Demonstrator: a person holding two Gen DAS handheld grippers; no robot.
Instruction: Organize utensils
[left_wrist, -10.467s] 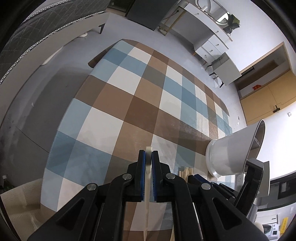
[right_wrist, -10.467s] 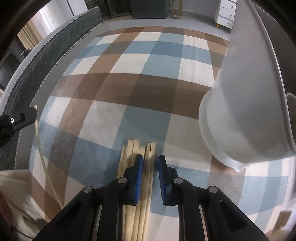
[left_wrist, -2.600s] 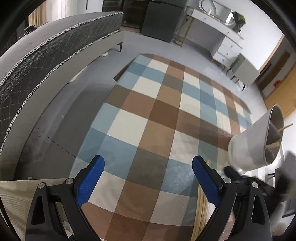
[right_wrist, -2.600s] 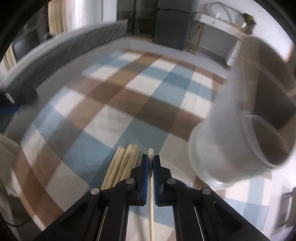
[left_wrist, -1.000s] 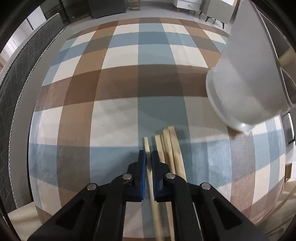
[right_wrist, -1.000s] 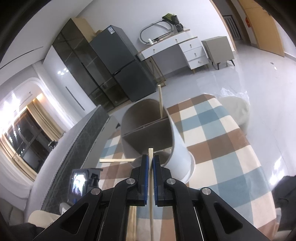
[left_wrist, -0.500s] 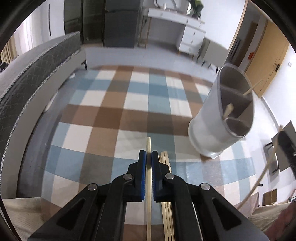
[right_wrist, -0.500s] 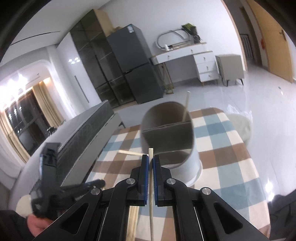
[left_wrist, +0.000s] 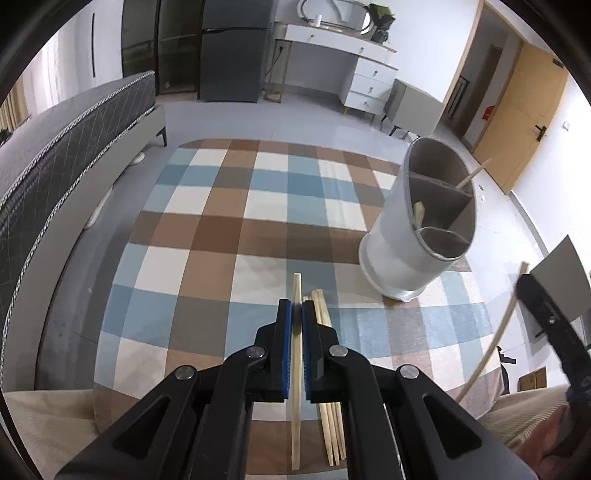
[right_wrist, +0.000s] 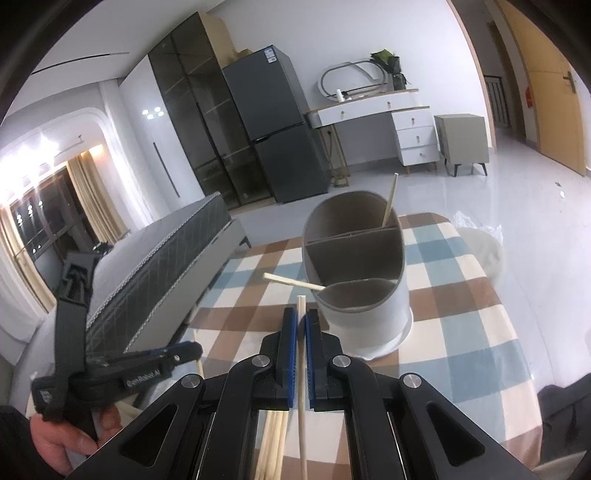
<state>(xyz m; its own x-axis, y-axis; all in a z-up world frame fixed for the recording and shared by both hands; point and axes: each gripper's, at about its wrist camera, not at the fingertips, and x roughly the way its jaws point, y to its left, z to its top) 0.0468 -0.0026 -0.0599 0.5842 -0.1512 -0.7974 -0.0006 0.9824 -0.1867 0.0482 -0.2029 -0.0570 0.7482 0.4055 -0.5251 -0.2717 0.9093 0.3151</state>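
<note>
Left gripper (left_wrist: 297, 314): jaws pinched narrow on a single chopstick (left_wrist: 296, 291), held above the checked tablecloth (left_wrist: 229, 229) with its tip pointing forward past the blue pads, a grip that looks meant for carrying the stick to the holder.

Right gripper (right_wrist: 302, 325): likewise clamped tight on a second chopstick (right_wrist: 301, 306), raised level with the holder's rim and aimed at its nearest compartment, apparently lined up for a drop.

Holder (left_wrist: 417, 236): a white, divided cylinder standing upright on the cloth, right of the left gripper and just ahead of the right one; one chopstick leans out of the far compartment (right_wrist: 388, 201), another lies slanted across the near rim (right_wrist: 293, 282).

Loose chopsticks (left_wrist: 325, 332): a small bundle lies on the cloth beneath and just right of the left gripper, not yet sorted.

In the way: the slanted stick across the near rim sits close to the right gripper's line and could be knocked; the inner dividers narrow each opening.

Surroundings: a grey quilted sofa (left_wrist: 66, 122) beside the table, a dark refrigerator (right_wrist: 273, 129) and a white dresser (right_wrist: 388, 122) against the far wall.
</note>
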